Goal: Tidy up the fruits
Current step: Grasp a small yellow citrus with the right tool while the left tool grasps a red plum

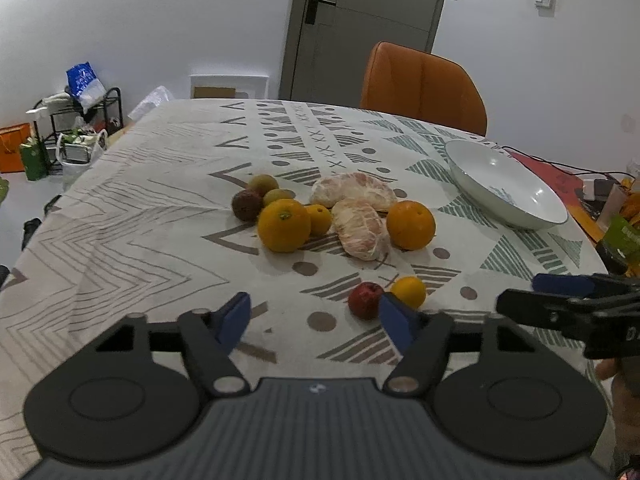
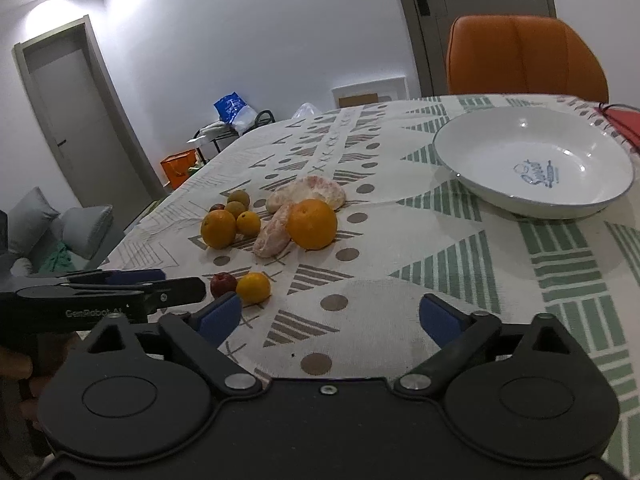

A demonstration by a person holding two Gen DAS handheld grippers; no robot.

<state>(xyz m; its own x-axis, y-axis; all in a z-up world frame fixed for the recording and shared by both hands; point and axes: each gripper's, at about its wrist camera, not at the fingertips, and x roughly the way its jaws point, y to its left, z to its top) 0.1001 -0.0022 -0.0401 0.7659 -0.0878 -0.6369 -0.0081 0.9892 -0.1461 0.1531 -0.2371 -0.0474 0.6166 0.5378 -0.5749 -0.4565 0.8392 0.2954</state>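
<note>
A table (image 1: 132, 216) under a patterned cloth (image 2: 448, 276) fills both views. An orange chair (image 1: 424, 84) stands at its far edge, before a grey door (image 1: 360, 28). A black rack (image 1: 80, 120) with bags sits on the floor to the left.

A white bowl (image 2: 532, 160), empty, rests on the cloth at the right, well apart from the fruit. Red matting and cables lie beyond it.

The main fruit cluster lies mid-table: two peeled pomelo pieces (image 1: 356, 216), touching; a large orange (image 1: 284, 225) to their left and another (image 1: 411, 225) to their right; a small orange (image 1: 319, 219) between the left orange and the pomelo; behind these, two greenish round fruits (image 1: 266, 190) and a dark one (image 1: 246, 205).

Nearer, a red fruit (image 1: 365, 300) and a small yellow-orange fruit (image 1: 409, 291) sit touching, apart from the cluster.

The left gripper (image 1: 316, 322) hovers low over the cloth, fingers spread wide, holding nothing; the red fruit lies just ahead of its right finger (image 1: 396, 324), partly hidden by it. The right gripper (image 2: 332, 316) is likewise wide open and empty, over bare cloth, the near pair just beyond its left finger (image 2: 220, 318). Nothing stands between either gripper and the fruit.
</note>
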